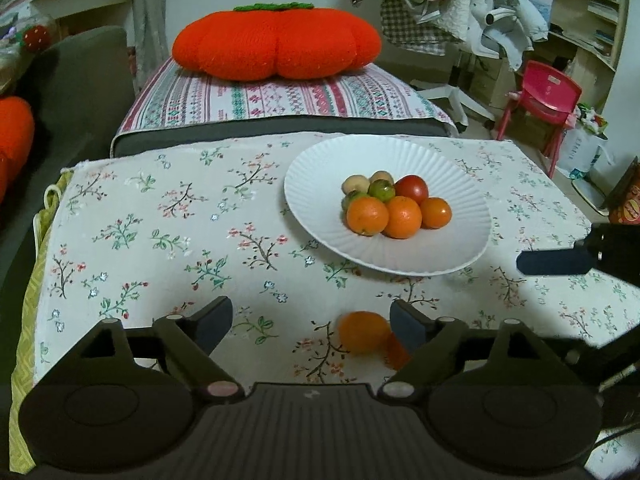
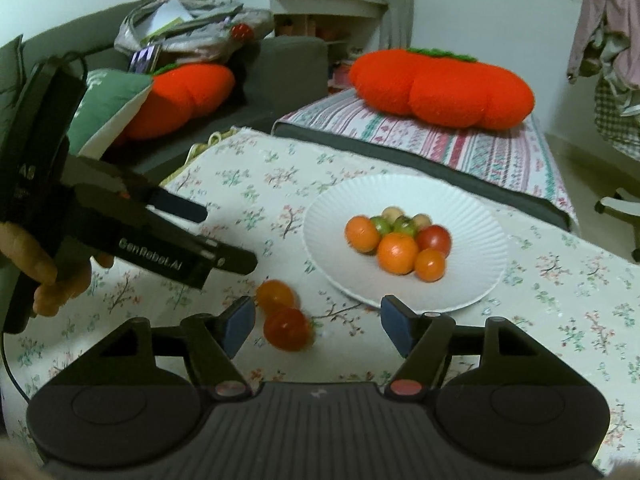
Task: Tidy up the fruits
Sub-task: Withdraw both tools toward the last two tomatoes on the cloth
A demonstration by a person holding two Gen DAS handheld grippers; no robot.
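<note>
Right gripper (image 2: 316,326) jaws spread wide, red tomato (image 2: 289,329) and orange tangerine (image 2: 276,295) loose on floral tablecloth (image 2: 560,300) between them nearer its left finger, left gripper (image 1: 310,326) also released, white plate (image 2: 472,216) holding 7 fruits beyond.

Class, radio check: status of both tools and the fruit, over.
Left tool open, right tool open, both empty. Orange and tomato loose on cloth, short of plate. Nothing blocking.

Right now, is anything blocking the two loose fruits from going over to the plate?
Nothing visible does. The orange and red tomato lie on bare tablecloth just short of the white plate; only cloth lies between.
</note>
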